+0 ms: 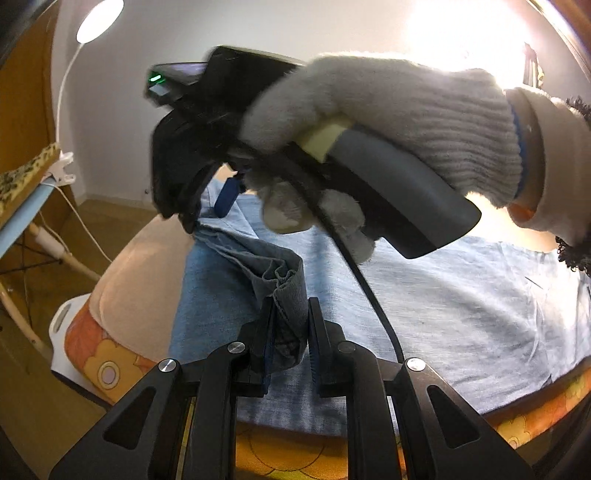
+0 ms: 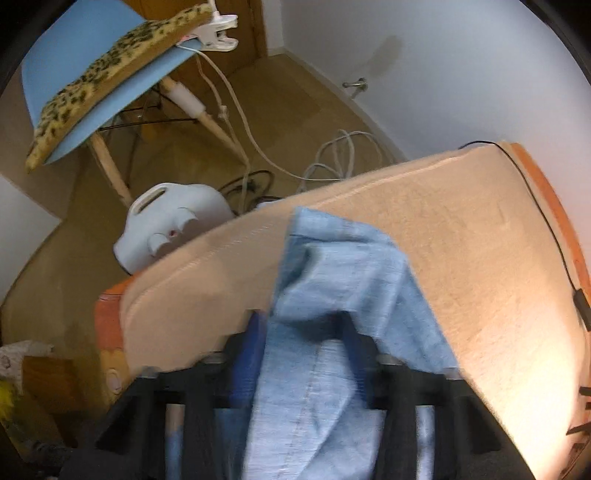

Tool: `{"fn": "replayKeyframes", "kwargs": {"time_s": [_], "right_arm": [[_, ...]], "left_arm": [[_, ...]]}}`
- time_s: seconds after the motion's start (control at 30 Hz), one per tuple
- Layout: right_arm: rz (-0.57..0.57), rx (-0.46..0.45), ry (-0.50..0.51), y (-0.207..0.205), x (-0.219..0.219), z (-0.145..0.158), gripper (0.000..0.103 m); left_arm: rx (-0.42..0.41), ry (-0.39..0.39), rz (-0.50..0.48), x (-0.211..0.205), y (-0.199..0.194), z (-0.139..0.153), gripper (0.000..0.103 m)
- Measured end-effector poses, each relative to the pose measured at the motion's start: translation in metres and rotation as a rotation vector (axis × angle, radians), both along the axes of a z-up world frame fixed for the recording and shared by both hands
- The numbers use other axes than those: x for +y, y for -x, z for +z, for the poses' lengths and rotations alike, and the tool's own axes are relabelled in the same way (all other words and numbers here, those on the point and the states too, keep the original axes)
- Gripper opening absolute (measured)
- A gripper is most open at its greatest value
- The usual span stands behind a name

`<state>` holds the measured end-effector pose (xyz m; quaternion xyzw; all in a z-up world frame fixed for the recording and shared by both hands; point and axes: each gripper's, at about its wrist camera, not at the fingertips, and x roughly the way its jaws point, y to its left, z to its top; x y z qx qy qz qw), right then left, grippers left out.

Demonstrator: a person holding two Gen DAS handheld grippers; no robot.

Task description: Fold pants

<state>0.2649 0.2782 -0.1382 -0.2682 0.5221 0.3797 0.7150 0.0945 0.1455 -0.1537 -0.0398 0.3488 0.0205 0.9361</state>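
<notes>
Light blue denim pants (image 1: pixel 443 302) lie spread across the bed. My left gripper (image 1: pixel 290 328) is shut on a bunched hem of the pants, which stands up between its fingers. From there a fold of cloth rises to my right gripper (image 1: pixel 207 210), held by a grey-gloved hand (image 1: pixel 388 110) just above the bed. In the right wrist view, which is blurred, the pants (image 2: pixel 332 266) fill the space between the fingers of the right gripper (image 2: pixel 304 343) and drape over the right finger. It points steeply down at the beige blanket (image 2: pixel 461 221).
The bed has an orange cartoon sheet (image 1: pixel 110 354) under the blanket. Beside it on the floor stand a white appliance (image 2: pixel 170 225), loose cables (image 2: pixel 343 155) and a blue chair (image 2: pixel 74 48) with a leopard-print cushion (image 2: pixel 110 66). A clip lamp (image 1: pixel 99 18) shines above.
</notes>
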Motion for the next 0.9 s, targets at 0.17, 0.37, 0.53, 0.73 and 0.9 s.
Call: {"fn": "replayKeyframes", "kwargs": {"time_s": [0.17, 0.37, 0.53, 0.73, 0.9], "right_arm": [[-0.120, 0.123, -0.216, -0.023, -0.055, 0.018, 0.008], [-0.251, 0.221, -0.396, -0.038, -0.149, 0.023, 0.011], [-0.309, 0.258, -0.433, -0.041, -0.191, 0.022, 0.044], [-0.307, 0.232, -0.421, -0.042, -0.194, 0.032, 0.065], [-0.378, 0.235, -0.405, -0.055, -0.200, 0.020, 0.065]], "left_arm": [[-0.016, -0.024, -0.044, -0.008, 0.008, 0.003, 0.014], [-0.020, -0.098, -0.147, -0.036, 0.010, 0.003, 0.014], [0.007, -0.151, -0.215, -0.055, 0.009, -0.006, 0.014], [0.011, -0.183, -0.237, -0.065, 0.009, -0.009, 0.014], [0.014, -0.126, -0.207, -0.054, 0.009, -0.008, 0.014]]}}
